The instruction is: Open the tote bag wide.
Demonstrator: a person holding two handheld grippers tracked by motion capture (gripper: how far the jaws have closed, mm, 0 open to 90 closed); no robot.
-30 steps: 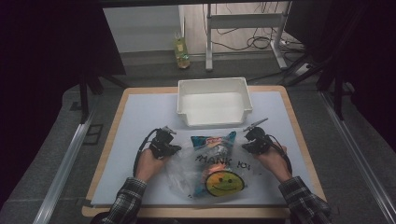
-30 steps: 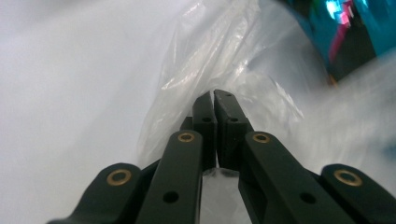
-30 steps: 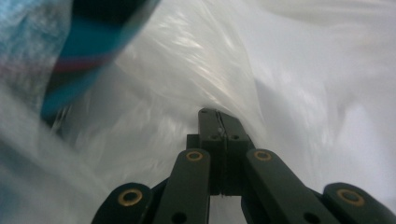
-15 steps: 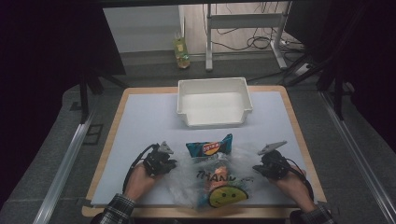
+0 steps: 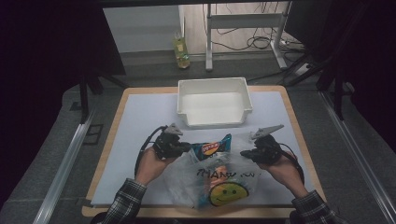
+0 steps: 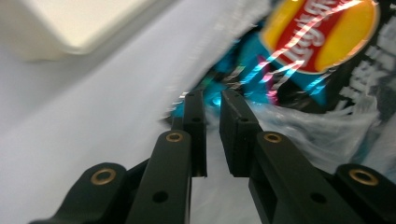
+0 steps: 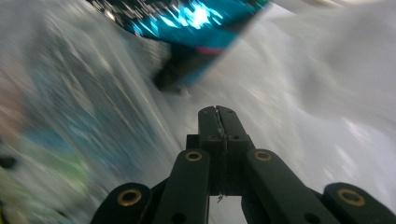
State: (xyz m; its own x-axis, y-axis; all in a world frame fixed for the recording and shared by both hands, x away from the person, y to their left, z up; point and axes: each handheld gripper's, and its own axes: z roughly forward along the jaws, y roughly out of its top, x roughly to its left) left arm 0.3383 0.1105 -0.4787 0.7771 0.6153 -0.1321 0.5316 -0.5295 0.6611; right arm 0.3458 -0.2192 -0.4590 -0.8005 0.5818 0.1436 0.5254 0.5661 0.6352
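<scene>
High view: my left hand-held gripper (image 5: pixel 187 148) and right hand-held gripper (image 5: pixel 245 153) flank the clear plastic bag (image 5: pixel 210 184) at lower centre of the tabletop (image 5: pixel 140 116), chip packet (image 5: pixel 212 147) protruding. Left jaws have just been opening, a narrow gap showing, nothing pinched. Right jaws are pressed together; whether they pinch film, I cannot tell.

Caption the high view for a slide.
Two grippers, left and right, hold a clear plastic bag with a chip packet in it, near a white bin.
</scene>
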